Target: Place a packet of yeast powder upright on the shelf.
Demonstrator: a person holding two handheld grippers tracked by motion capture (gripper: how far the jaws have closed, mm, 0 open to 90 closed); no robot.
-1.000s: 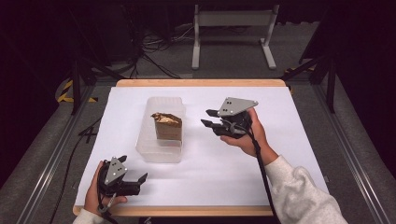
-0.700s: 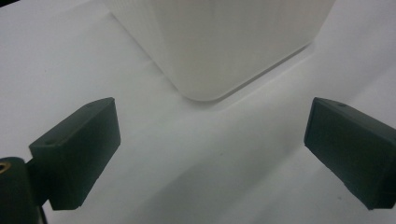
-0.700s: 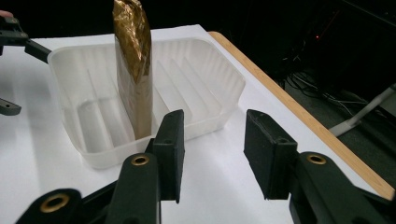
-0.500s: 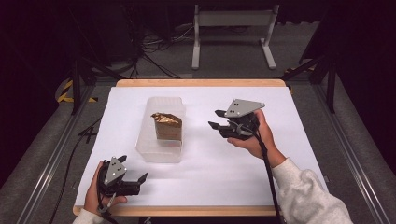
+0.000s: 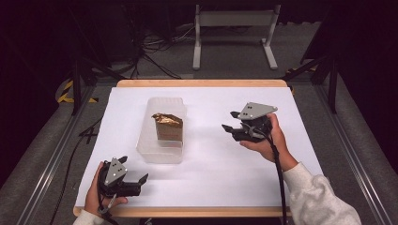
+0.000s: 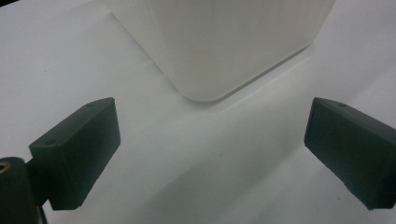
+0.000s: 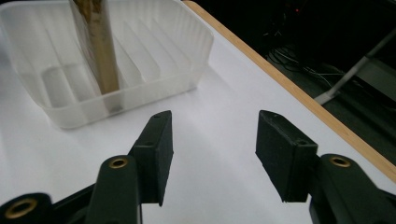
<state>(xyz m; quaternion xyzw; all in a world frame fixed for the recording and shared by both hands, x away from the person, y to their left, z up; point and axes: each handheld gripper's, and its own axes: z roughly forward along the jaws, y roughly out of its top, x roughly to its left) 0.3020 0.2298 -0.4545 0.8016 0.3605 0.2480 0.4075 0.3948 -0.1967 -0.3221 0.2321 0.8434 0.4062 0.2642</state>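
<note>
Two open hand-held grippers flanked a clear plastic tray on a white-topped bench.

The translucent ribbed tray (image 5: 161,136) sat left of the bench's (image 5: 211,187) centre and held an upright brown packet (image 5: 167,126) with a crumpled gold-coloured top; its contents could not be made out. The left hand-held gripper (image 5: 141,180) lay low at the near left corner, gripped by the left hand (image 5: 96,197), its jaws spread wide and empty, pointing toward the tray's rounded near corner (image 6: 210,51). The right hand-held gripper (image 5: 230,123), held by the right hand (image 5: 270,140) above the bench to the tray's right, had its jaws moderately apart and empty, aimed at the tray (image 7: 107,65) but clear of it. A wooden edge (image 7: 299,93) bordered the bench's far side.
</note>
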